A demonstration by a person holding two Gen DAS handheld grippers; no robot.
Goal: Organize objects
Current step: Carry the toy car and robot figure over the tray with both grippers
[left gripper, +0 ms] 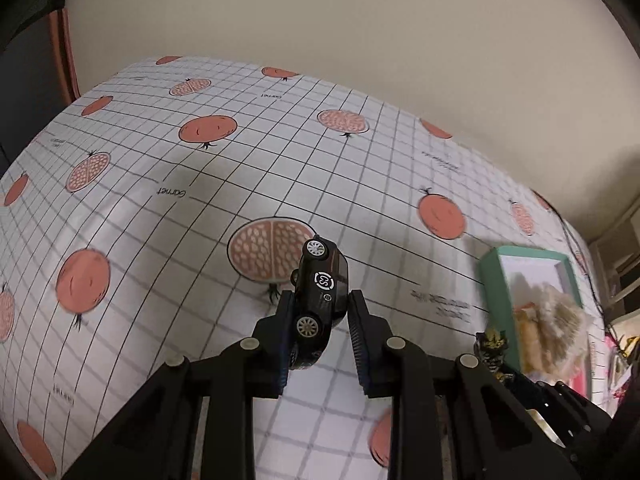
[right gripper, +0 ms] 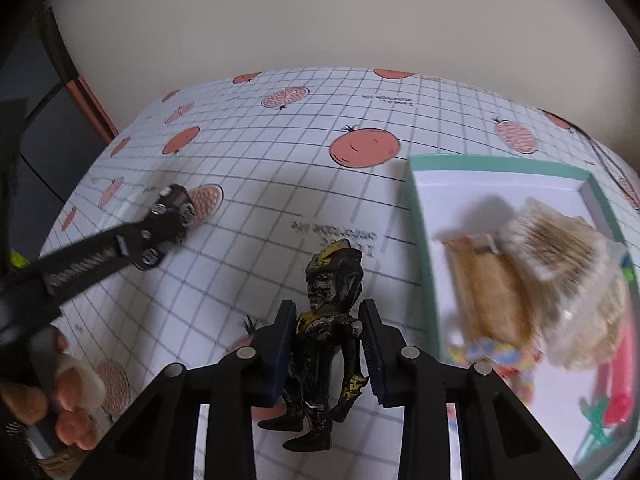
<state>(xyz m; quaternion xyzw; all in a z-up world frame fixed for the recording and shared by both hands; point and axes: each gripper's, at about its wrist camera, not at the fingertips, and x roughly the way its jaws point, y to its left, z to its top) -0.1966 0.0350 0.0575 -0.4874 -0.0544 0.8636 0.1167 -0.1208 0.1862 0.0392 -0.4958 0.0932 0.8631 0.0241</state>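
My left gripper (left gripper: 322,296) is shut on a black toy car (left gripper: 320,280) turned on its side, its wheels facing the camera, held above the tablecloth. In the right wrist view the same car (right gripper: 174,202) sits at the tip of the left gripper (right gripper: 168,220), far left over the cloth. A black and gold toy figure (right gripper: 326,344) hangs upright in my right gripper (right gripper: 327,306), whose pads press on its arms. The figure's head (left gripper: 490,346) shows at the lower right of the left wrist view.
A teal-rimmed white box (right gripper: 418,240) stands to the right, holding a fluffy beige toy (right gripper: 560,264) and colourful items; the box (left gripper: 494,276) also shows at the right of the left wrist view. A grid tablecloth (right gripper: 280,168) with pomegranate prints covers the table. A hand (right gripper: 68,392) holds the left gripper's handle.
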